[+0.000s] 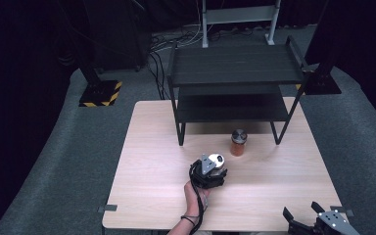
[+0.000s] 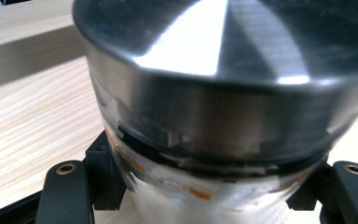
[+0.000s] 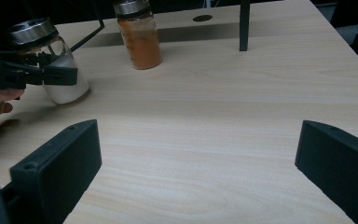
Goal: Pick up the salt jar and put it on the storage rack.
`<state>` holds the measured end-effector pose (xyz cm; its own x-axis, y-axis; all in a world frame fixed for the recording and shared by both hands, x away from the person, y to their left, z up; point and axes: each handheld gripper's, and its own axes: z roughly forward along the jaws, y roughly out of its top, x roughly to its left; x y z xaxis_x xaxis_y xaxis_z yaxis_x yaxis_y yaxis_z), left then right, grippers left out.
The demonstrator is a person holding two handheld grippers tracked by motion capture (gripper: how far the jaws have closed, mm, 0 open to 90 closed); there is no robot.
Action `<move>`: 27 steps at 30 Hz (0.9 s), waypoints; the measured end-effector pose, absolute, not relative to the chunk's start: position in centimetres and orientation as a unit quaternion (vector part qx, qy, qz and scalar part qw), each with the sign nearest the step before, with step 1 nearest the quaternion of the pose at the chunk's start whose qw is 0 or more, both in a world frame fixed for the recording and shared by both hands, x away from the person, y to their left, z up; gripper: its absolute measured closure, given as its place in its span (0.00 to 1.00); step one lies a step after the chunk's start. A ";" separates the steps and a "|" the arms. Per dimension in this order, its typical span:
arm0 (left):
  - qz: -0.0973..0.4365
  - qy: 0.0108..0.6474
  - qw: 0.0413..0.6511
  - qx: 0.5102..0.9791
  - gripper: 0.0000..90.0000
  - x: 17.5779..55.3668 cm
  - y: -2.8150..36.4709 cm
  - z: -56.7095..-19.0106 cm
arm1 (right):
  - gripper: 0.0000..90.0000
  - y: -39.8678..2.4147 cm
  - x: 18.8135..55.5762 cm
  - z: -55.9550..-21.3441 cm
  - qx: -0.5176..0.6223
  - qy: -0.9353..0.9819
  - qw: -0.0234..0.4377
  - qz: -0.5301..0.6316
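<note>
No readable text, label, brand or number on jars, shelf rack or table.

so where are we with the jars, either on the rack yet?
Neither is. Both shelves of the black rack look bare. In hand: the left gripper is shut on the white-powder jar, which looks slightly tilted, base at or just off the table. Left, probably: shelving it, then the orange spice jar standing before the rack. The right gripper waits open, holding nothing.
</note>
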<state>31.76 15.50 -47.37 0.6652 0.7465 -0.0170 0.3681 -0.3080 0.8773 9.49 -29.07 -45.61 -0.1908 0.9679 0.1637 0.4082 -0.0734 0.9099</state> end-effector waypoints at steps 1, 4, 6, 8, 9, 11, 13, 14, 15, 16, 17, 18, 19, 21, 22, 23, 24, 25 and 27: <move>0.204 0.356 0.468 0.783 0.35 31.7 15.6 -47.3 | 0.00 -29.1 9.5 -45.6 0.562 0.613 0.297 0.470; 0.205 0.356 0.467 0.783 0.35 31.6 15.8 -47.1 | 0.00 -29.1 9.5 -45.6 0.561 0.614 0.296 0.470; 0.206 0.355 0.467 0.783 0.35 31.6 15.9 -46.9 | 0.00 -29.1 9.6 -45.5 0.561 0.614 0.296 0.469; 0.206 0.354 0.467 0.784 0.35 31.6 16.0 -46.8 | 0.00 -29.1 9.5 -45.5 0.562 0.614 0.296 0.469; 0.207 0.352 0.468 0.784 0.35 31.6 16.1 -46.7 | 0.00 -29.1 9.5 -45.5 0.562 0.614 0.296 0.469; 0.208 0.351 0.469 0.783 0.35 31.6 16.3 -46.5 | 0.00 -29.0 9.5 -45.4 0.561 0.616 0.296 0.468; 0.210 0.352 0.470 0.782 0.35 31.5 16.4 -46.4 | 0.00 -29.0 9.5 -45.4 0.560 0.616 0.297 0.468; 0.210 0.352 0.471 0.781 0.35 31.5 16.4 -46.4 | 0.00 -29.0 9.5 -45.4 0.560 0.616 0.297 0.469; 0.210 0.352 0.472 0.781 0.35 31.5 16.5 -46.3 | 0.00 -29.0 9.5 -45.4 0.559 0.616 0.297 0.469; 0.210 0.351 0.472 0.781 0.35 31.5 16.5 -46.3 | 0.00 -29.1 9.5 -45.4 0.559 0.615 0.297 0.470; 0.212 0.351 0.472 0.781 0.35 31.4 16.5 -46.3 | 0.00 -29.1 9.5 -45.4 0.558 0.615 0.297 0.471; 0.213 0.350 0.471 0.781 0.35 31.4 16.6 -46.3 | 0.00 -29.1 9.5 -45.5 0.558 0.615 0.297 0.471; 0.213 0.350 0.471 0.781 0.35 31.4 16.6 -46.2 | 0.00 -29.1 9.5 -45.5 0.557 0.616 0.297 0.472; 0.212 0.351 0.471 0.781 0.35 31.4 16.7 -46.2 | 0.00 -29.1 9.6 -45.5 0.556 0.617 0.296 0.471; 0.212 0.351 0.471 0.781 0.35 31.4 16.8 -46.1 | 0.00 -29.0 9.6 -45.5 0.556 0.617 0.296 0.471; 0.212 0.351 0.471 0.781 0.35 31.4 16.9 -46.0 | 0.00 -29.0 9.6 -45.4 0.555 0.618 0.296 0.471; 0.213 0.352 0.472 0.780 0.35 31.4 16.9 -46.0 | 0.00 -29.0 9.6 -45.4 0.554 0.620 0.297 0.470; 0.216 0.350 0.471 0.780 0.35 31.4 17.0 -45.9 | 0.00 -29.0 9.6 -45.3 0.554 0.621 0.297 0.469; 0.216 0.351 0.472 0.779 0.35 31.4 17.1 -45.8 | 0.00 -29.0 9.6 -45.4 0.555 0.620 0.297 0.469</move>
